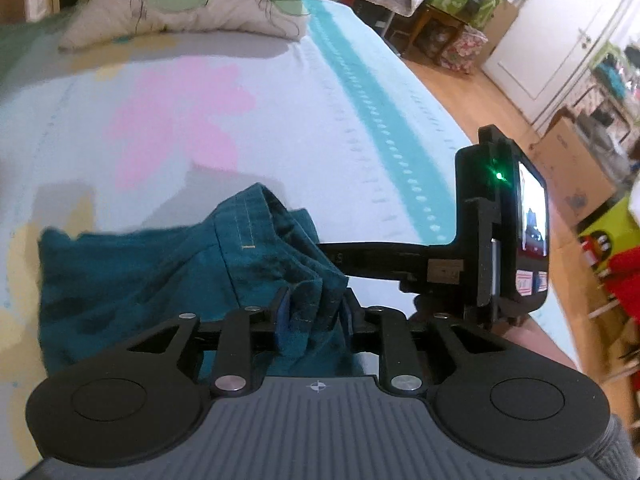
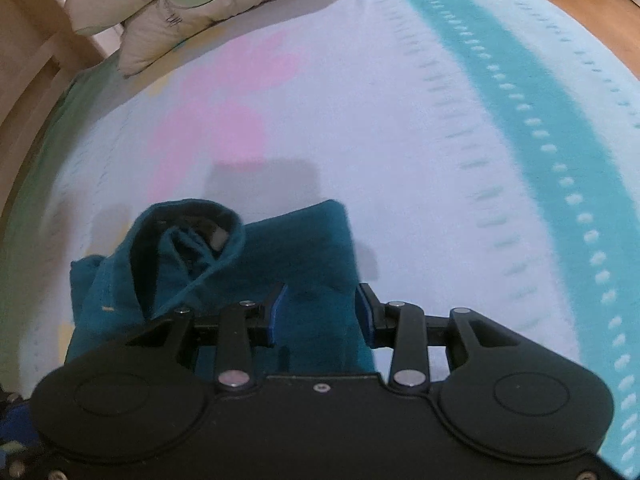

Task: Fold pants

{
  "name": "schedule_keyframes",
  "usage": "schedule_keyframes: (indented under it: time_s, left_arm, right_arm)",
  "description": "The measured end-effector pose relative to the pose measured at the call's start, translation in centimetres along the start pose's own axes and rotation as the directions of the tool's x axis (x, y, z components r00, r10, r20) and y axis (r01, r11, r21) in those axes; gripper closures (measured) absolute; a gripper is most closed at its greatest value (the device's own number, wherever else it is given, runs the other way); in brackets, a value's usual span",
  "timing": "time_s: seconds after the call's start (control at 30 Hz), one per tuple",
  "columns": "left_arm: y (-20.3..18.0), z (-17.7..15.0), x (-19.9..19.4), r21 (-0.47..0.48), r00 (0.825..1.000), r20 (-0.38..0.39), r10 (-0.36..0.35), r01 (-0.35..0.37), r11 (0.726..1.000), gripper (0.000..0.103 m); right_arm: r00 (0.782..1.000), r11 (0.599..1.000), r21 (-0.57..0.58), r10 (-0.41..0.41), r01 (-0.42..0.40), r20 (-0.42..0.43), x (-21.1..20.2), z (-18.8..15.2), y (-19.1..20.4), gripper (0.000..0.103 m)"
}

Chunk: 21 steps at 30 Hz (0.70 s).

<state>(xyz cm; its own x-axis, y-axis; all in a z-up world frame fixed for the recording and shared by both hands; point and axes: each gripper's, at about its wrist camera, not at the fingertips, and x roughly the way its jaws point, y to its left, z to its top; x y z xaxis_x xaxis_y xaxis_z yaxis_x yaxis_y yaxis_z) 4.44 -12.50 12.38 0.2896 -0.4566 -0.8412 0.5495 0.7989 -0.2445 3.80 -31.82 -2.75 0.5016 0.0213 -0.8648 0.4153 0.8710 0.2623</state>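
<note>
On the bed (image 1: 280, 120), both tongs grip the pants (image 1: 132, 276): left tongs (image 1: 314, 312) pinch bunched fabric, right tongs (image 2: 320, 312), half-open, clamp a folded edge.

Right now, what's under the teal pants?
The teal pants lie bunched on the pale bedspread, whose pink patch and teal stripe show around them. Whatever lies beneath the fabric is covered.

Pants (image 1: 168, 276) bunched on the bed (image 1: 280, 120) right under my claws, pillows (image 1: 180, 8) up at 11 o'clock, boxes (image 1: 576, 168) at 3.
</note>
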Motion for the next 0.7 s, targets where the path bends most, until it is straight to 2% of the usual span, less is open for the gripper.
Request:
schedule_keyframes:
  time_s: [0.07, 0.23, 0.37, 0.47, 0.6, 0.7]
  left_arm:
    - [-1.0, 0.2, 0.3, 0.039, 1.000, 0.006, 0.015, -0.015, 0.999, 0.078]
    - [-2.1, 0.8, 0.9, 0.061, 0.999, 0.003, -0.035, 0.035, 0.998, 0.078]
    - [-2.2, 1.0, 0.3, 0.102, 0.999, 0.031, -0.031, 0.028, 0.994, 0.077]
    - [-0.2, 1.1, -0.6, 0.095, 0.998, 0.060, 0.020, -0.026, 0.995, 0.076]
    - [5.0, 1.1, -0.8, 0.000, 0.993, 0.033, 0.111, -0.111, 0.994, 0.076]
    - [9.6, 1.0, -0.1, -0.087, 0.970, -0.033, 0.243, -0.245, 0.966, 0.076]
  right_arm:
    - [1.000, 0.999, 0.035, -0.004, 0.004, 0.006, -0.3, 0.2, -1.0, 0.057]
    - [1.000, 0.997, 0.073, -0.010, 0.007, 0.028, -1.2, 0.7, -2.5, 0.056]
    - [0.999, 0.996, 0.090, -0.014, 0.010, 0.048, -1.7, 1.0, -2.9, 0.056]
    - [0.998, 0.997, 0.068, 0.027, -0.031, 0.060, -1.9, 0.8, -2.7, 0.051]
    - [0.993, 0.993, -0.007, 0.115, -0.114, 0.042, -1.7, 0.2, -1.3, 0.051]
    - [0.988, 0.986, -0.057, 0.157, -0.156, 0.010, -0.9, -0.1, -0.1, 0.051]
